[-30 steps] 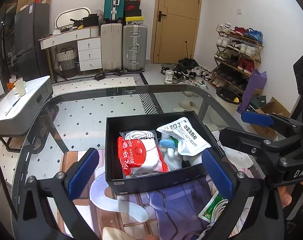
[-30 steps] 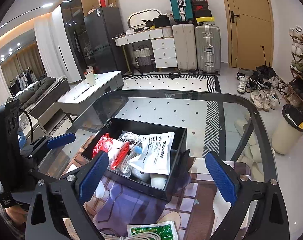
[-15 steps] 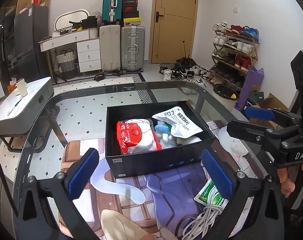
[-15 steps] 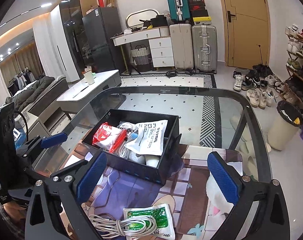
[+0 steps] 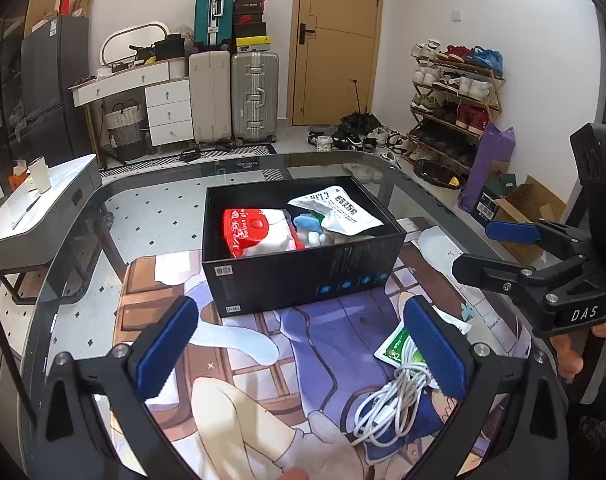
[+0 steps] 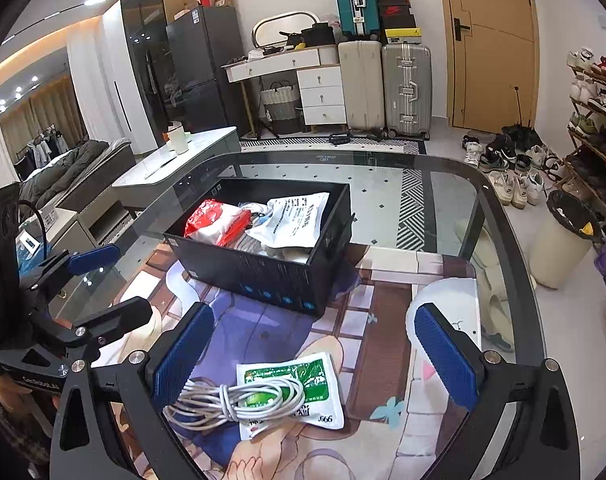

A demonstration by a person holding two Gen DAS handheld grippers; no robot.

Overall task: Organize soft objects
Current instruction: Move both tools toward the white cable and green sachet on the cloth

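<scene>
1. The left gripper is hanging over the near part of the glass table, its blue pads spread wide and holding nothing.
2. The right gripper is likewise gaping wide and empty, hovering just above the near edge of the printed mat.
3. A coiled white cable is lying between the right gripper's fingers, its long axis running left to right across the mat, parallel to the near edge.
4. The cable is resting partly on a green-and-white sachet, which is lying flat with its long side angled slightly toward the far right corner.
5. A black box is sitting toward the middle of the table, on the far end of the mat, its long axis running roughly across the table.
6. Inside it, a red-and-white wipes pack is filling the left half, and a white pouch is leaning tilted against the far right corner.
</scene>
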